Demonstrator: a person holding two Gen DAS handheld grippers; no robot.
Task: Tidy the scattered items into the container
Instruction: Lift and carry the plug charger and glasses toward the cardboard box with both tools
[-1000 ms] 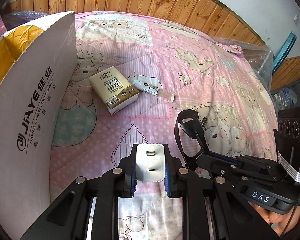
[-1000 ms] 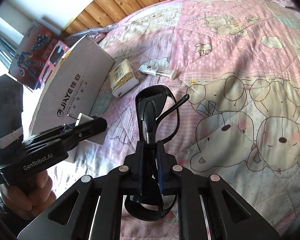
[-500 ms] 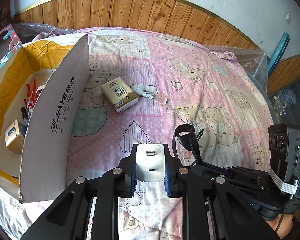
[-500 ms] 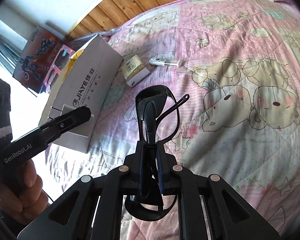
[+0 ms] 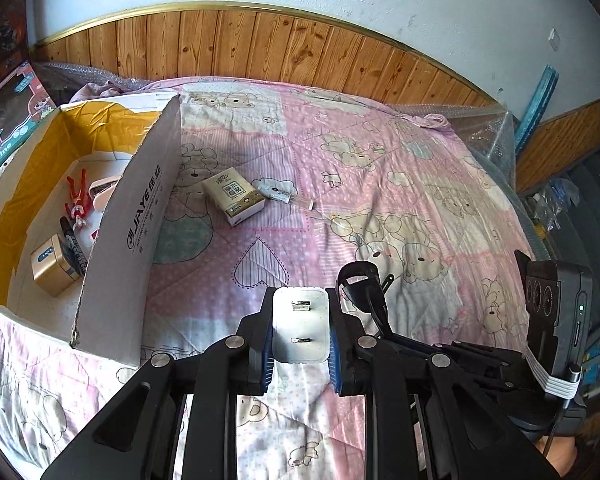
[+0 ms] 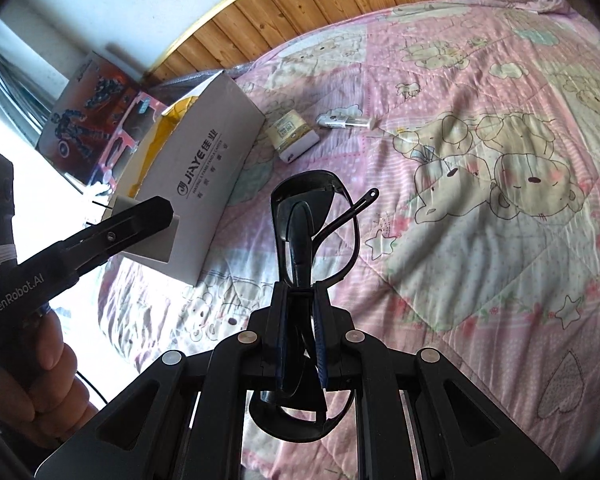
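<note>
Both hands loaded above the bed, box off to your left.

Your left gripper (image 5: 301,336) pinches a white plug (image 5: 300,325) by its flat sides, prongs facing up; it looks light, rigid and smooth, so keep the pads square on those faces or it may twist out. Your right gripper (image 6: 299,350) is pressed together on folded dark glasses (image 6: 314,236), held near the hinge with one arm sticking out; they look light but fragile, so lower them in rather than drop them. The cardboard box (image 5: 140,216) stands open nearby, already holding a few things. A tissue pack (image 5: 233,195) and a small tube (image 5: 280,193) lie just beside each other on the pink quilt (image 5: 420,208); the pack looks soft, so grip it across its narrow sides.
</note>
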